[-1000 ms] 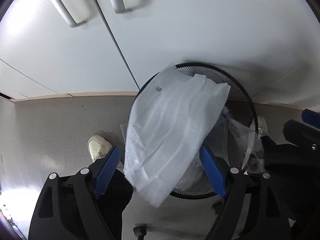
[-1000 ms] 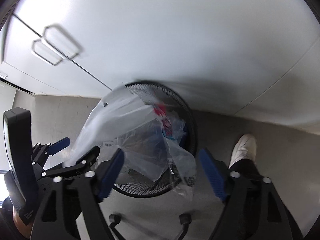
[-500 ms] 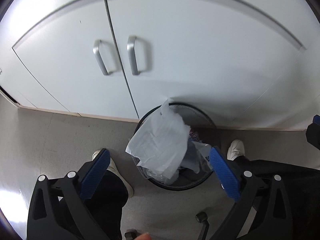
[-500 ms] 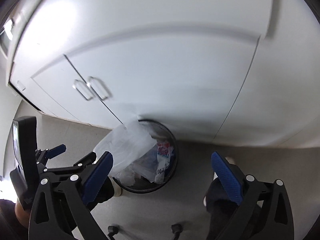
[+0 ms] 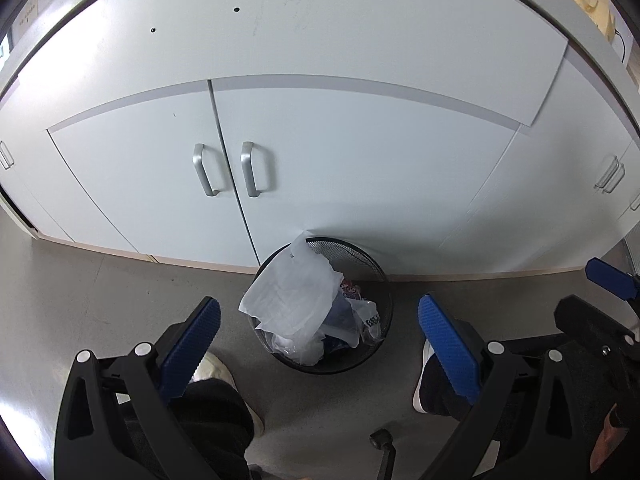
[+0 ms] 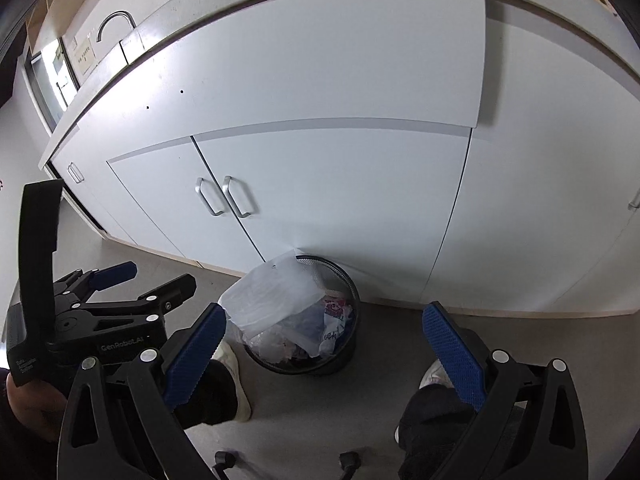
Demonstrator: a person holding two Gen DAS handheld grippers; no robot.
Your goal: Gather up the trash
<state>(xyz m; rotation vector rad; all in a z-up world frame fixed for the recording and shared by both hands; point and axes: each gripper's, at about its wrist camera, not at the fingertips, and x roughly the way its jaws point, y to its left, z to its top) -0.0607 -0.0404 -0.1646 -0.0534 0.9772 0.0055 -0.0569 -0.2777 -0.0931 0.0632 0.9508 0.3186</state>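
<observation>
Both tools, left tool (image 5: 318, 332) and right tool (image 6: 324, 338), hang spread and empty. The plastic sheet (image 5: 292, 292) draped over the mesh wastebasket (image 5: 372, 268) looks light, limp, slippery; pinch its raised corner.

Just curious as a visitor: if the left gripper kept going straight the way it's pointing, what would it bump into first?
Probably the white plastic sheet sticking out of the black mesh trash bin, which sits between the open left gripper fingers. Depth is hard to judge, so it might meet the bin's rim instead.
</observation>
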